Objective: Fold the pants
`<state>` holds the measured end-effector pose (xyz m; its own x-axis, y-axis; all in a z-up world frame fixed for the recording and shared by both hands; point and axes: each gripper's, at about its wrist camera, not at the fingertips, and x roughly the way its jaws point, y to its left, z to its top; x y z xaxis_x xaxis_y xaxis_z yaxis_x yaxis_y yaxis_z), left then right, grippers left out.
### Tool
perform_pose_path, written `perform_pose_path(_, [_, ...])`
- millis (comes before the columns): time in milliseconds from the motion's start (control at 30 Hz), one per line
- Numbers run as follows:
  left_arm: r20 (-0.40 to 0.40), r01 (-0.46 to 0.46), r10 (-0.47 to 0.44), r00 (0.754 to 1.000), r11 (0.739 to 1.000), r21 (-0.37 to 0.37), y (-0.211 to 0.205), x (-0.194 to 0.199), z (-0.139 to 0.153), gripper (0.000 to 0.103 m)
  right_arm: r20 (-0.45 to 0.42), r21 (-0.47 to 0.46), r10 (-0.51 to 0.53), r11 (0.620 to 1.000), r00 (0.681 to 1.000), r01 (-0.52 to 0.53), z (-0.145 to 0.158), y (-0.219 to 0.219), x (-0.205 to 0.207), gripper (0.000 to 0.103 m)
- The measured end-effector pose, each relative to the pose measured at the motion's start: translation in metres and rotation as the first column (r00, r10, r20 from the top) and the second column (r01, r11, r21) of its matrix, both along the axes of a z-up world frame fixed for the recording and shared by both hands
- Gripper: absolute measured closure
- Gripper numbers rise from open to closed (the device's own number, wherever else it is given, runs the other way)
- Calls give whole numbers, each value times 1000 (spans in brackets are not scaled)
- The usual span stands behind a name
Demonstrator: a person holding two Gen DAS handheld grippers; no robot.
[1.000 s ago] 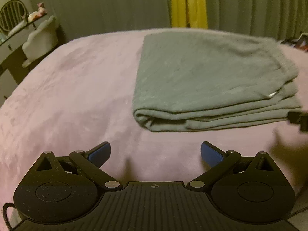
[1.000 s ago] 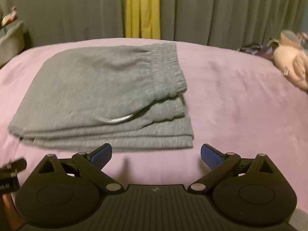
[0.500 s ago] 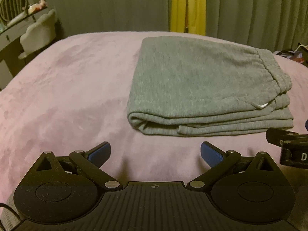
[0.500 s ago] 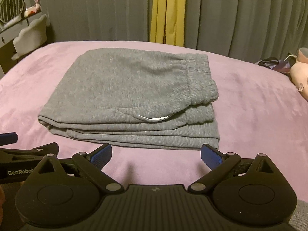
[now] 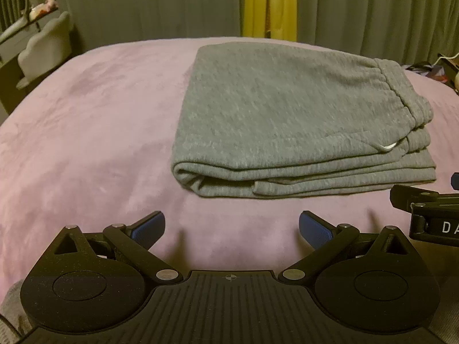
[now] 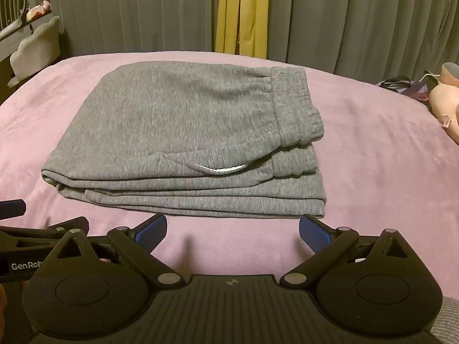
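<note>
— Both grippers have pulled back toward me; the pants [image 6: 183, 140] sit farther off, mid-bed [image 6: 373, 157], folded flat.

— Fingers?

— Left gripper [image 5: 231, 228] and right gripper [image 6: 233, 228] spread wide, holding nothing. I judge folding done; next I'd only retreat, or tidy the near edge.

Both hand-held grippers draw back from the folded grey pants [image 6: 183, 140], which now sit more centred in the right view; the right hand-held gripper [image 5: 427, 212] shows larger at the right edge of the left view
</note>
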<state>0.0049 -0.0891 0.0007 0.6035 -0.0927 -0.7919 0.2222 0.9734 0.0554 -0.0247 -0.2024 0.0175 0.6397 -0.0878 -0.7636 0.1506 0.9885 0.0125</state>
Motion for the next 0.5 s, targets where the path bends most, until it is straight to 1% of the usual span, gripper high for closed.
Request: perform_pose_path(500, [-15,-1,1,1000,1000,4,0,2,-3,0,11,-4,13,1000,1000,-13,0,1,-2,4])
